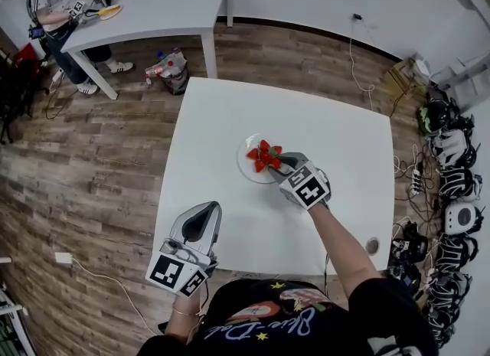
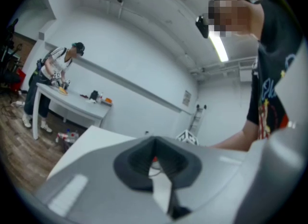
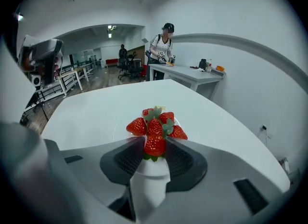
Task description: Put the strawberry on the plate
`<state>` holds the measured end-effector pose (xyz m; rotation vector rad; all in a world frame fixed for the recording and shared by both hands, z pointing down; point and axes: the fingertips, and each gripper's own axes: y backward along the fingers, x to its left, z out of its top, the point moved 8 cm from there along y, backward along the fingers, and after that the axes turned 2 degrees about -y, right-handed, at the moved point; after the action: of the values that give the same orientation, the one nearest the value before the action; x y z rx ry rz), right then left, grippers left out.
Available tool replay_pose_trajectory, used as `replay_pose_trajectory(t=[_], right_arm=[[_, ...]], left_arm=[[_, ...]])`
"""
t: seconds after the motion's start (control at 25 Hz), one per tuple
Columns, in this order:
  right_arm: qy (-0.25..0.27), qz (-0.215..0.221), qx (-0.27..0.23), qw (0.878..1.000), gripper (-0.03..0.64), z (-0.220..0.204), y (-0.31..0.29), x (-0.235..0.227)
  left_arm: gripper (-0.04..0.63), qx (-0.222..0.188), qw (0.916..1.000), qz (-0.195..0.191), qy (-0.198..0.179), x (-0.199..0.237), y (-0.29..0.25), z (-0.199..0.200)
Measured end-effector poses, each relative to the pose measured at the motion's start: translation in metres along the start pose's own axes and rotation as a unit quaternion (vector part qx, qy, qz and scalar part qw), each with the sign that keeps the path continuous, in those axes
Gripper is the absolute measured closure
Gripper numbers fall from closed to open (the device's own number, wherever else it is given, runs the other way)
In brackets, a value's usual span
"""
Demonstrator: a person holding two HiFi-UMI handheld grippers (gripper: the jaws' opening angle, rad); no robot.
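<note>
- Right gripper view: my right gripper [image 3: 155, 142] is clenched on one red strawberry with a green leafy cap [image 3: 155, 147], pinched between the two dark ribbed pads.
- That strawberry hangs at the near edge of the round pale plate [image 1: 243, 166], touching or just beside the heap of other red strawberries [image 3: 157, 122] lying on it; I cannot tell whether it rests on the plate.
- Head view: the plate sits near the middle of the square white table [image 1: 222, 117], my right gripper reaching in from the near side.
- Left gripper view: my left gripper [image 2: 154, 144] has its jaws closed together with nothing between them.
- It hovers over the table's near-left corner, well apart from the plate.
</note>
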<state>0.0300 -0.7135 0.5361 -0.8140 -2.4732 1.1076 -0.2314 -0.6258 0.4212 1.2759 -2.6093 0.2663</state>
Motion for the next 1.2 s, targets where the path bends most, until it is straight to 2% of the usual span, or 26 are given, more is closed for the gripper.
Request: replay_pose_trajectory(t=[0.24,0.32,0.44,0.52,0.6,0.64,0.72,0.88,1.0,1.2], right_arm=[[-0.011,0.015,-0.006,1.000,0.470,-0.005,-0.005,-0.001],[-0.017,0.016,-0.027,0.999,0.469,-0.005,-0.001,0.000],[-0.048,-0.006,-0.087,0.995,0.469,-0.003,0.021,0.000],[-0.082,-0.023,-0.138,0.987,0.469,-0.003,0.047,-0.002],[-0.128,-0.020,-0.201,0.971,0.470,-0.004,0.077,-0.003],[-0.154,-0.007,-0.233,0.960,0.474,-0.006,0.092,-0.002],[-0.197,0.031,-0.278,0.940,0.586,-0.012,0.120,0.004],[-0.221,0.097,-0.324,0.915,0.598,-0.026,0.165,0.019],[-0.222,0.111,-0.340,0.907,0.600,-0.033,0.182,0.024],[-0.200,0.122,-0.353,0.906,0.598,-0.032,0.197,0.025]], left_arm=[[0.597,0.000,1.0000,0.007,-0.001,0.006,0.000,0.001],[0.597,0.002,1.0000,0.007,-0.002,0.006,0.000,0.000],[0.597,0.008,0.9999,0.012,-0.009,0.004,-0.002,0.002],[0.597,0.002,0.9997,0.018,-0.016,-0.001,-0.004,0.008],[0.597,-0.007,0.9993,0.023,-0.027,-0.010,-0.005,0.014],[0.597,-0.010,0.9990,0.027,-0.033,-0.016,-0.004,0.017],[0.597,-0.015,0.9985,0.034,-0.040,-0.032,-0.002,0.021],[0.597,-0.026,0.9968,0.047,-0.059,-0.061,0.004,0.030],[0.597,-0.027,0.9950,0.064,-0.072,-0.073,0.009,0.034],[0.597,-0.021,0.9941,0.075,-0.075,-0.091,0.011,0.028]])
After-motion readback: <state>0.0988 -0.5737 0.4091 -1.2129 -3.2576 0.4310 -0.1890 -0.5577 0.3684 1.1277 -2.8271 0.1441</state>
